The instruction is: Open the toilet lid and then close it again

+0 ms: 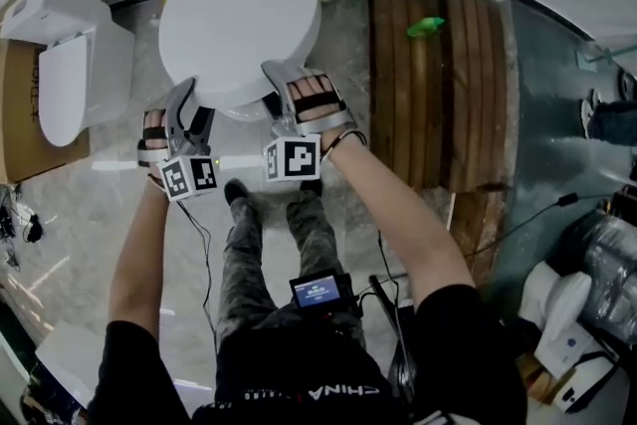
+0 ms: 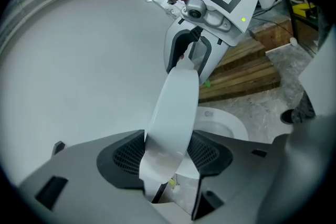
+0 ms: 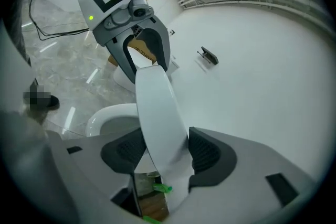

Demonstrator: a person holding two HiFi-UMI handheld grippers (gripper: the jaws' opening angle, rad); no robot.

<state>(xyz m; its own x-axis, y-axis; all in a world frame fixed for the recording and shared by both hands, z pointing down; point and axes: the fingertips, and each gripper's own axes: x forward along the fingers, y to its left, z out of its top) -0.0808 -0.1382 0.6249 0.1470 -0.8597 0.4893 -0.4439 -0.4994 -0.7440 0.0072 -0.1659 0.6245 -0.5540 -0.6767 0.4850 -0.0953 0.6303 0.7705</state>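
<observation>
Wooden planks (image 1: 438,95) at right (green scrap (image 1: 426,26) on top); a second toilet (image 1: 65,65) left, next to cardboard (image 1: 15,129).

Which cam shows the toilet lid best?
Head view: nearly the whole lid shows, back to front edge. Each gripper view shows only its rim edge-on between the jaws and a broad white face to one side.

Left gripper (image 1: 185,93): jaws clamped on toilet lid (image 1: 239,15) rim, tilted downward.
Right gripper (image 1: 286,77): same grip, just beside.
Left arm (image 1: 134,254), right arm (image 1: 398,224): stretched forward.
</observation>
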